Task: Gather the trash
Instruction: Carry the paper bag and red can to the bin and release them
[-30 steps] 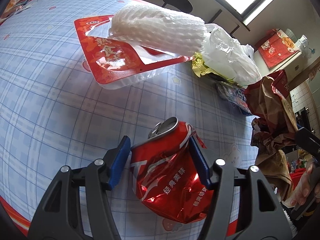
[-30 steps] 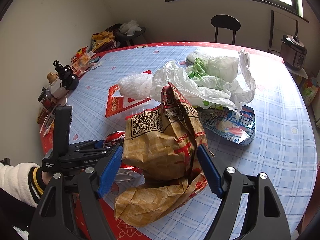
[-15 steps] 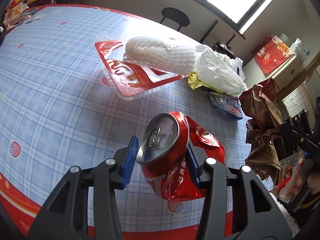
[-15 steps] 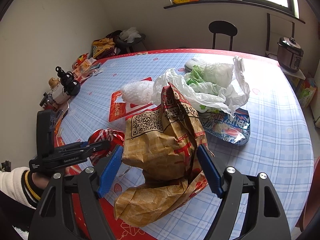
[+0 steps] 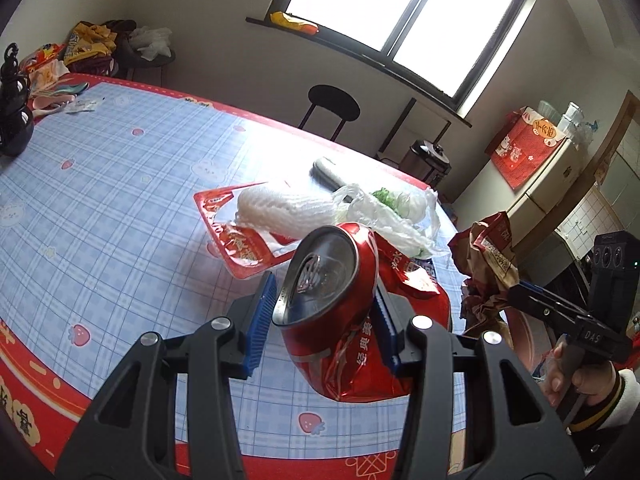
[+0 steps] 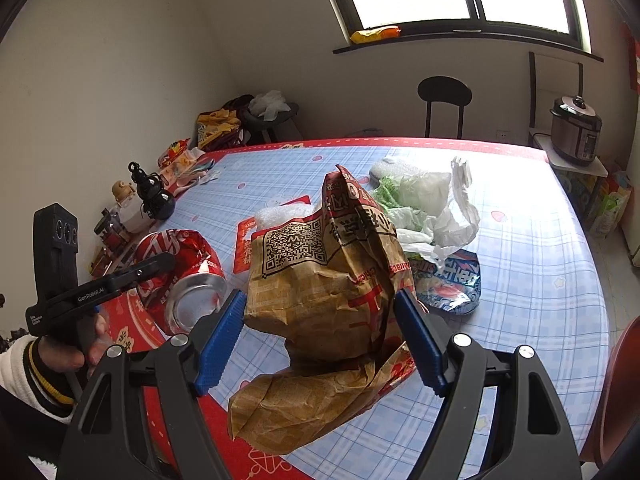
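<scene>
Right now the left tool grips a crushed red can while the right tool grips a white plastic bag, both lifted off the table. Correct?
Not quite. The right tool grips a crumpled brown paper bag, as the right wrist view shows; the white plastic bag lies on the table. The rest holds: the left tool grips the crushed red can.

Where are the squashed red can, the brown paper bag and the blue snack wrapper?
squashed red can (image 5: 320,276), left wrist view, its silver top.
brown paper bag (image 6: 320,280), right wrist view, crumpled front.
blue snack wrapper (image 6: 456,280), right wrist view, printed face.
</scene>
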Motion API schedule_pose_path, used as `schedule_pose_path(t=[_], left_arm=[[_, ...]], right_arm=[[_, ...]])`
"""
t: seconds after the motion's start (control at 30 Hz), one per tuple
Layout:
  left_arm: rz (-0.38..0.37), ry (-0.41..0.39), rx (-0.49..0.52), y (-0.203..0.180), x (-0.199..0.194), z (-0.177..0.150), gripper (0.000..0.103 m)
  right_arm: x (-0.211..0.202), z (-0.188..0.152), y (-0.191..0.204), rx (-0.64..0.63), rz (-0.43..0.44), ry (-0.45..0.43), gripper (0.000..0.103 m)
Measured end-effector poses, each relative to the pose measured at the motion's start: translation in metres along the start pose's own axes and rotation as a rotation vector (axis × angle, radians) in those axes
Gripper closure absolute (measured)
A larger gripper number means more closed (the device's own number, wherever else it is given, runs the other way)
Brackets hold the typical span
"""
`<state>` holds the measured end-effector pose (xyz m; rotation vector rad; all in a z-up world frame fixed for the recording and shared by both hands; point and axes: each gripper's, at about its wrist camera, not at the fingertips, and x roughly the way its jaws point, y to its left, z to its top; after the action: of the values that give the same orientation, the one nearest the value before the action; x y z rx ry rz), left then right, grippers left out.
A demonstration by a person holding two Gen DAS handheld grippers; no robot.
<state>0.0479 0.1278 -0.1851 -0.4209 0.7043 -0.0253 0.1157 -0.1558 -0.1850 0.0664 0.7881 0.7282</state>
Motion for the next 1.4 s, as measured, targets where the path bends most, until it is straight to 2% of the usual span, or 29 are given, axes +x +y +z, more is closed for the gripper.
schedule_pose_path(t=[0.27, 0.53, 0.73, 0.93, 1.1, 1.23, 1.4], left_arm=[[-0.012, -0.074, 0.050, -0.068, -0.015, 0.011, 0.056], [-0.005, -0.095, 0.070, -0.157, -0.014, -0.002, 0.056], [-0.013, -0.084, 0.084, -0.230, -0.002, -0.021, 0.056], [-0.025, -0.068, 0.097, -0.292, 0.018, -0.042, 0.056], [-0.032, -0.055, 0.109, -0.326, 0.032, -0.053, 0.056], [-0.038, -0.042, 0.118, -0.345, 0.043, -0.057, 0.056], [-0.064, -0.022, 0.154, -0.371, 0.061, -0.056, 0.056]], right_arm=[[-0.063, -0.004, -0.057, 0.036, -0.052, -0.099, 0.028], [-0.146, -0.027, -0.167, 0.112, -0.153, -0.167, 0.028], [-0.196, -0.058, -0.259, 0.170, -0.241, -0.152, 0.028], [-0.223, -0.084, -0.334, 0.218, -0.307, -0.122, 0.028], [-0.233, -0.090, -0.371, 0.241, -0.329, -0.119, 0.025], [-0.241, -0.087, -0.384, 0.247, -0.338, -0.137, 0.011], [-0.265, -0.080, -0.389, 0.246, -0.354, -0.177, 0.006]])
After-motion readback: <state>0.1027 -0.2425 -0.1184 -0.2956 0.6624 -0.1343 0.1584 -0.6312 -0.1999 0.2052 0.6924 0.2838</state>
